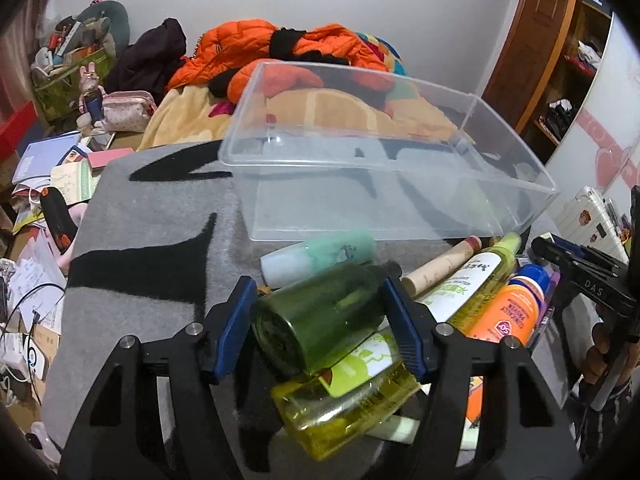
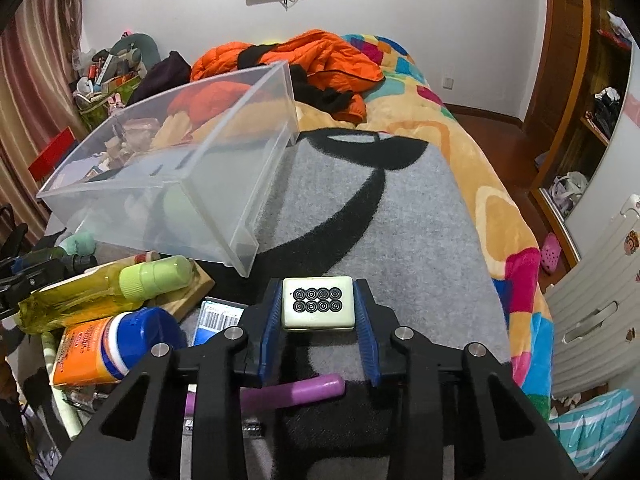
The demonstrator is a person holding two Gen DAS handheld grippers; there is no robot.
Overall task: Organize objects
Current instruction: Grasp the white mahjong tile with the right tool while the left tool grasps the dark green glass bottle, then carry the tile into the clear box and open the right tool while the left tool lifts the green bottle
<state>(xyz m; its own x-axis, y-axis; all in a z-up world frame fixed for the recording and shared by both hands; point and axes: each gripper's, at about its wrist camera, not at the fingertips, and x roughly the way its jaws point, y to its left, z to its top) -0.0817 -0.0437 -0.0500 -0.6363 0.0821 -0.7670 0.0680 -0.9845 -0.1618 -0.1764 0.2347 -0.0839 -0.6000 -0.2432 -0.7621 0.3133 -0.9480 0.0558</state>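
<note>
A dark green translucent bottle (image 1: 320,320) lies on its side across a yellow bottle (image 1: 344,404). My left gripper (image 1: 320,280) is shut on it, one blue pad against each flank. In the right wrist view, my right gripper (image 2: 318,286) is shut on a pale mahjong tile (image 2: 318,308) with black circles on its face, over the grey rug (image 2: 400,220). A clear plastic bin (image 1: 400,171) stands just beyond the pile, tipped toward me; the same bin (image 2: 224,216) is at the left of the right view.
Around the green bottle lie a mint bottle (image 1: 320,254), a wooden cylinder (image 1: 436,264), a yellow-green bottle (image 1: 476,276) and an orange tube (image 1: 508,312). A purple stick (image 2: 304,392) and a barcoded box (image 2: 218,316) lie near the tile. An orange jacket (image 2: 320,56) is heaped behind.
</note>
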